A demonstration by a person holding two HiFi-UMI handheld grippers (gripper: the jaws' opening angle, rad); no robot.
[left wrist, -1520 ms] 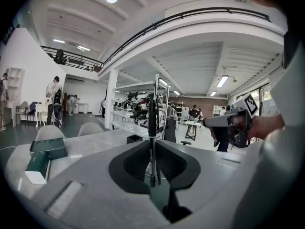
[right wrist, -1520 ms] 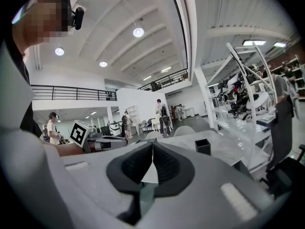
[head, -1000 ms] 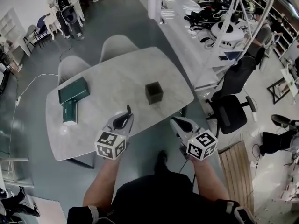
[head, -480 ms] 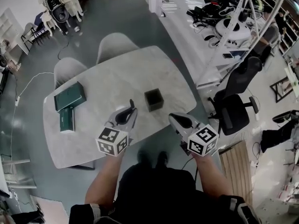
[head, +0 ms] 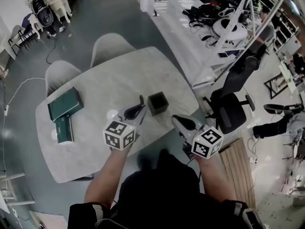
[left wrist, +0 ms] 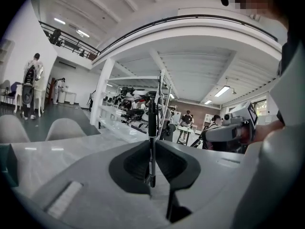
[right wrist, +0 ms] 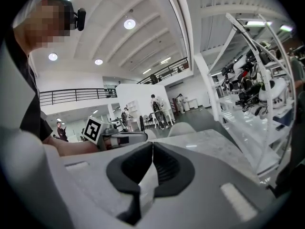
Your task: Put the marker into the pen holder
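Note:
A black cube-shaped pen holder [head: 157,103] stands on the marble table [head: 114,80], near its right front edge. My left gripper [head: 138,110] hovers just left of the holder and is shut on a thin black marker [head: 141,100], whose tip sticks out past the jaws close to the holder's left side. In the left gripper view the marker [left wrist: 152,123] stands upright, pinched in my left gripper [left wrist: 152,144]. My right gripper [head: 179,120] is held off the table's front right corner; in its own view this right gripper [right wrist: 152,147] is shut with nothing in it.
A green box [head: 65,104] and a smaller green-and-white box [head: 63,129] lie at the table's left end. Two grey chairs [head: 110,44] stand behind the table. A black office chair [head: 231,113] and a long shelf of gear [head: 214,27] are on the right.
My left gripper has carried the marker forward and to the right, closer to the pen holder. The right gripper has stayed roughly where it was.

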